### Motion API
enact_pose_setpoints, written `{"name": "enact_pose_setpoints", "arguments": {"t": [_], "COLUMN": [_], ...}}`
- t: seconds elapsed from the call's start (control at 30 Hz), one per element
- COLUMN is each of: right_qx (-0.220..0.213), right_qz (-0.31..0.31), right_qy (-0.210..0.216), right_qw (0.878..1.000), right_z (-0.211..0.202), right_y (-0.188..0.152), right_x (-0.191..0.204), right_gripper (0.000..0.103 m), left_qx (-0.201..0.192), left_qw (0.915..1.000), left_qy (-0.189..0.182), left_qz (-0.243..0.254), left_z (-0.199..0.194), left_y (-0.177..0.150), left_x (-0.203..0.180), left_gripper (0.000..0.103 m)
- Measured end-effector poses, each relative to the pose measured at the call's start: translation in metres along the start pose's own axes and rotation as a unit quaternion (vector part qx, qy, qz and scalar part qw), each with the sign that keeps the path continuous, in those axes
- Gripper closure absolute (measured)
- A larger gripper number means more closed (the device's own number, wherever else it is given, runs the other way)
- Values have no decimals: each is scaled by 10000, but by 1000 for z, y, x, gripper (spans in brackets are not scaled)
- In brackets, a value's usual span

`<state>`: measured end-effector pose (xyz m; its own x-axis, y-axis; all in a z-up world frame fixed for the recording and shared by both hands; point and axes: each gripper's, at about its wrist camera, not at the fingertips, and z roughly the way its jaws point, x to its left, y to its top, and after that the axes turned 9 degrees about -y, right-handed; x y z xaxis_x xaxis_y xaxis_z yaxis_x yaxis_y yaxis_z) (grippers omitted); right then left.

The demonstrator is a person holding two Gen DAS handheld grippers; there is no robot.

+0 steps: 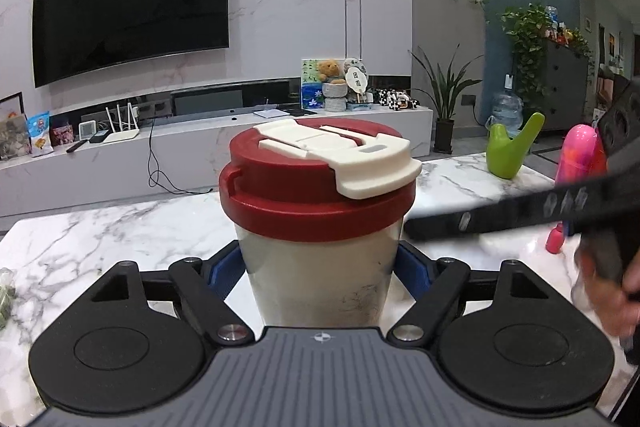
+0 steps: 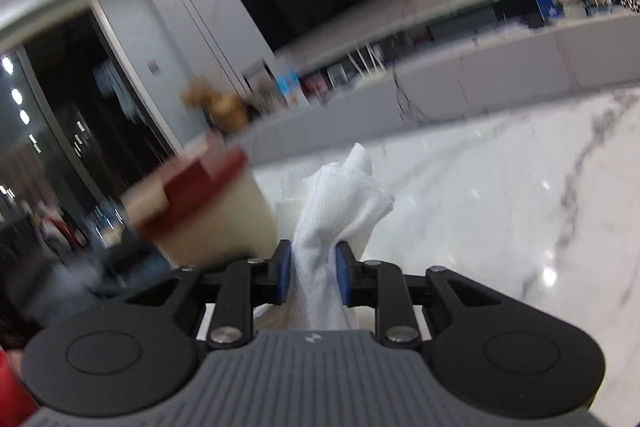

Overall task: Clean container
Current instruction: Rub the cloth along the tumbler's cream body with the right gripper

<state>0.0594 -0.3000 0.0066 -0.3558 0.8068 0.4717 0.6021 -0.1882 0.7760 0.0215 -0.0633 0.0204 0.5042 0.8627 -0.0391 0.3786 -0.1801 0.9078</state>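
— Standing upright on the white marble desk, the cream plastic container with the dark red lid sat between the blue pads of the left hand-held gripper, which pinched its lower wall; long axis vertical.

— And the right hand-held gripper?

— Pressed onto a crumpled white paper towel. In its view the container lay left of centre, just beside the towel, so I judged the wipe had to travel leftward onto the side wall. Contact couldn't be told through the blur.
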Motion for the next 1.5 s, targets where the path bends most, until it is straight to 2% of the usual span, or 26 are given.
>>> {"name": "enact_pose_setpoints", "arguments": {"t": [0.1, 0.23, 0.33, 0.6, 0.83, 1.0, 1.13, 1.27, 1.3, 1.37, 1.5], "right_qx": [-212, -198, -191, 19, 552, 1149, 1398, 1425, 1430, 1378, 1165], "right_qz": [-345, -1171, -1504, -2486, -2930, -2920, -2553, -2294, -2204, -2020, -1609], "right_qy": [201, 54, -8, -303, -571, -1082, -1212, -1264, -1262, -1276, -1239], "right_qw": [9990, 9929, 9884, 9681, 9528, 9433, 9490, 9545, 9566, 9612, 9722], "right_z": [-4, 1, 1, 12, 34, 46, 45, 45, 45, 40, 35], "right_y": [3, -3, -4, -13, -32, -36, -34, -35, -34, -30, -23], "right_x": [4, 21, 26, 35, 38, 34, 22, 16, 14, 9, 1], "right_gripper": [76, 76, 77, 77, 77, 77, 74, 72, 69, 49, 47], "left_qx": [-12, -6, -10, -28, -46, -37, -38, -36, -34, -30, -40], "left_qw": [10000, 10000, 10000, 9999, 9999, 10000, 10000, 10000, 10000, 10000, 9999], "left_qy": [-19, -23, -30, -73, -65, -48, -50, -35, -31, -26, -28], "left_qz": [17, -5, -2, -95, -110, -75, -71, -65, -58, -46, -119], "left_z": [0, 0, -1, -4, -3, -1, -1, -1, -1, 0, 2], "left_y": [-1, -1, -1, -4, -4, 2, 0, -1, 0, 1, 2], "left_x": [-1, -2, -2, 6, 6, -9, -10, -14, -16, -18, -18], "left_gripper": [25, 25, 24, 25, 24, 24, 24, 24, 24, 24, 24]}}
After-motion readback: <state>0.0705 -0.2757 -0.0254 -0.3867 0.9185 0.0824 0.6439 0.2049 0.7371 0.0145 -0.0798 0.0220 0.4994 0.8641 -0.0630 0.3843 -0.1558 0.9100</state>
